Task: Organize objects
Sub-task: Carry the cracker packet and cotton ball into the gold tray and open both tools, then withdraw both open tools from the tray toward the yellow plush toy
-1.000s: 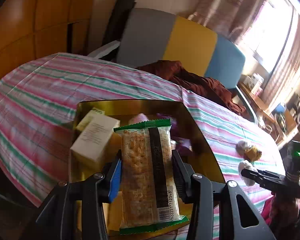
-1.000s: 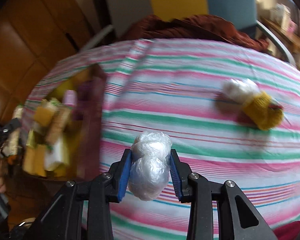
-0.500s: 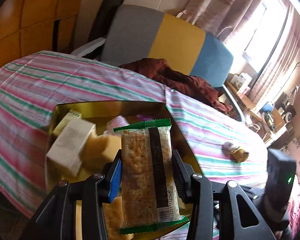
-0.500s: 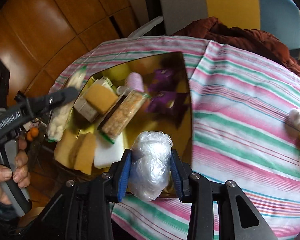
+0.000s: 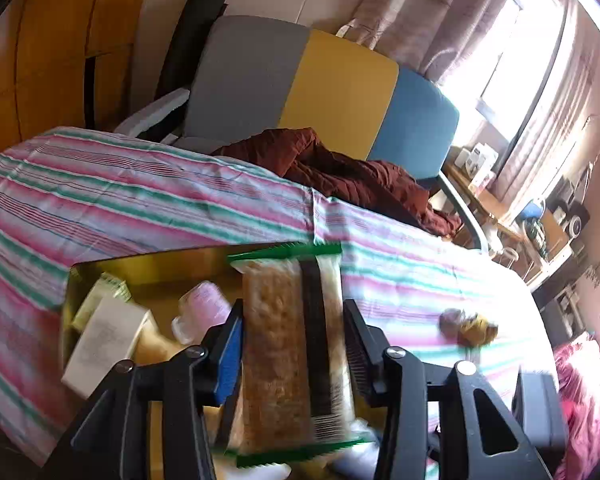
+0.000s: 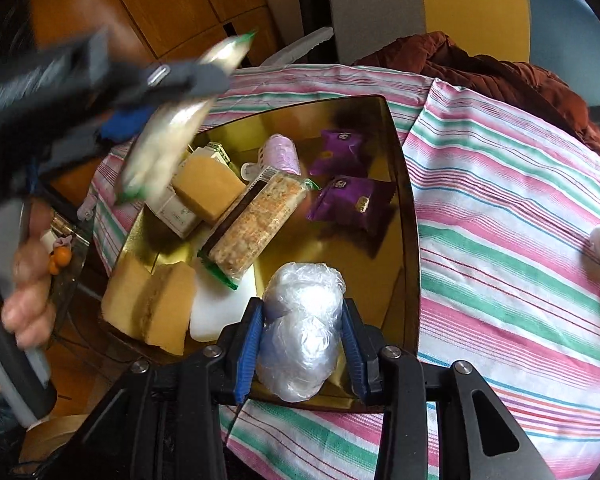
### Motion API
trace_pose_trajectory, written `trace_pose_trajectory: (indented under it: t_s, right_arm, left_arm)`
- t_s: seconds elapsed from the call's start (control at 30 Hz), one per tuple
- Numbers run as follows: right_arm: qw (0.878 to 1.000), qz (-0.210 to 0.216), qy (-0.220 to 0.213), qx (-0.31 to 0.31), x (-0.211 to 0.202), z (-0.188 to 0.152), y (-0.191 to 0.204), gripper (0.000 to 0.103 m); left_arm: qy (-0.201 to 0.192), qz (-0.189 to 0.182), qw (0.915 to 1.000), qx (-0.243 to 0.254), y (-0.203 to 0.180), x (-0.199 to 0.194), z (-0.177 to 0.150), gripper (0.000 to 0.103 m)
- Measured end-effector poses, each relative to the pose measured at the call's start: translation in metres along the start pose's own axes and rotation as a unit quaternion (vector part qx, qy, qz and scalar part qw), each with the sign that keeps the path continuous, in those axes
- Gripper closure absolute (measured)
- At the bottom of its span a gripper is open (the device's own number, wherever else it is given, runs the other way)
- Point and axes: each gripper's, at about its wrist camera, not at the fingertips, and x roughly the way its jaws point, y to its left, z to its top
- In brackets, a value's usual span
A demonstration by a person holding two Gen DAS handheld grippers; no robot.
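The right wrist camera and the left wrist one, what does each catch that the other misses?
Only the right wrist view shows the two purple packets, the plastic-wrapped ball clamped in the right gripper, and the person's hand.

Only the left wrist view shows the bright window and cluttered shelf.

Both show the gold tray, the pink bottle, the striped tablecloth, and the cracker pack in the left gripper, its jaws shut on it.

striped tablecloth (image 6: 500, 184) | on it: gold tray (image 6: 408, 216), yellow-white bundle (image 5: 466, 324)
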Motion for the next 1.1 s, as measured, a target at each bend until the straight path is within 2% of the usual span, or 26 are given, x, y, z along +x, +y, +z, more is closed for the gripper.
trace_pose_trajectory:
  t_s: [0.03, 0.1, 0.13, 0.33, 0.63, 0.7, 0.77, 0.83, 0.9, 1.1]
  right_arm:
    - [1.0, -0.002, 0.001, 0.0, 0.002, 0.0, 0.0, 0.06]
    - [1.0, -0.004, 0.003, 0.002, 0.004, -0.001, 0.0, 0.05]
    - [1.0, -0.004, 0.004, 0.003, 0.005, -0.003, 0.0, 0.045]
    - [1.0, -0.006, 0.008, 0.008, 0.007, -0.008, -0.002, 0.037]
    - [1.0, -0.014, 0.004, 0.0, 0.008, -0.013, 0.002, 0.022]
    - [1.0, -0.015, 0.0, -0.004, 0.006, -0.013, 0.005, 0.017]
    - [1.0, -0.022, -0.01, -0.01, 0.002, -0.014, 0.01, 0.001]
    - [0.998, -0.042, -0.026, -0.024, -0.003, -0.012, 0.014, 0.0]
    - [0.998, -0.048, -0.04, -0.03, -0.009, -0.01, 0.016, 0.0]
    - [0.992, -0.098, -0.071, -0.041, -0.02, -0.008, 0.019, 0.0]
  left_arm:
    - [0.004, -0.003, 1.0, -0.008, 0.001, 0.009, 0.005, 0.041]
    - [0.014, 0.001, 0.9997, -0.018, 0.005, 0.018, 0.009, 0.035]
    - [0.017, -0.002, 0.9996, -0.024, 0.007, 0.022, 0.01, 0.035]
    - [0.025, 0.014, 0.9993, -0.026, 0.015, 0.017, -0.005, 0.034]
    - [0.007, 0.068, 0.9976, 0.001, 0.02, -0.009, -0.033, 0.034]
    - [0.001, 0.08, 0.9967, 0.008, 0.019, -0.015, -0.037, 0.034]
    - [-0.012, 0.096, 0.9951, 0.019, 0.017, -0.023, -0.042, 0.033]
    - [-0.024, 0.112, 0.993, 0.03, 0.016, -0.031, -0.047, 0.029]
    - [-0.031, 0.12, 0.9916, 0.038, 0.014, -0.036, -0.05, 0.029]
    - [-0.039, 0.132, 0.9886, 0.06, 0.006, -0.044, -0.059, 0.029]
